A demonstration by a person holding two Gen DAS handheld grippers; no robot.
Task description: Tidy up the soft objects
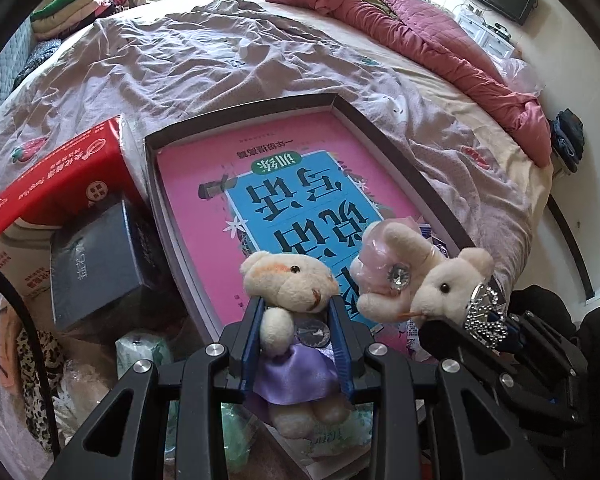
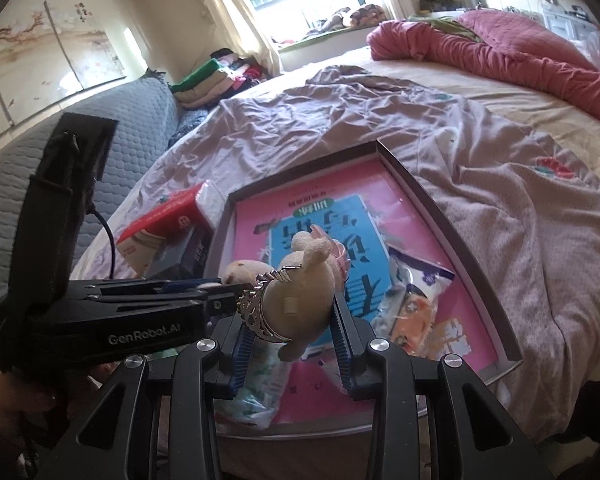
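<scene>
Your left claw [image 1: 296,320] grips the purple-skirted bear [image 1: 290,280]; your right claw [image 2: 292,320] pinches the crowned bear [image 2: 300,292]. Both hang over the tray [image 1: 384,128] holding a pink book [image 1: 204,196]. Neither is placed yet, so sorting looks barely begun.

Cream teddy bear [image 1: 290,280] wears a shiny purple dress, orange blush on the cheek. Just right of it, second cream bear [image 1: 440,280] with pale pink wrap, clear gem, silver bead crown [image 1: 486,316]. Tongs: black frames, blue pads [image 1: 249,344]. Behind the bears, dark grey tray [image 1: 332,100] holds a pink book [image 1: 228,168] with blue panel, black characters. Left of the tray: red and white box [image 1: 60,184], dark navy box [image 1: 96,260], leopard-print cloth [image 1: 40,392]. Bed sheet [image 1: 180,64] mauve-grey with red strawberry prints; quilt [image 1: 440,40] far behind the tray is rose-pink.
</scene>
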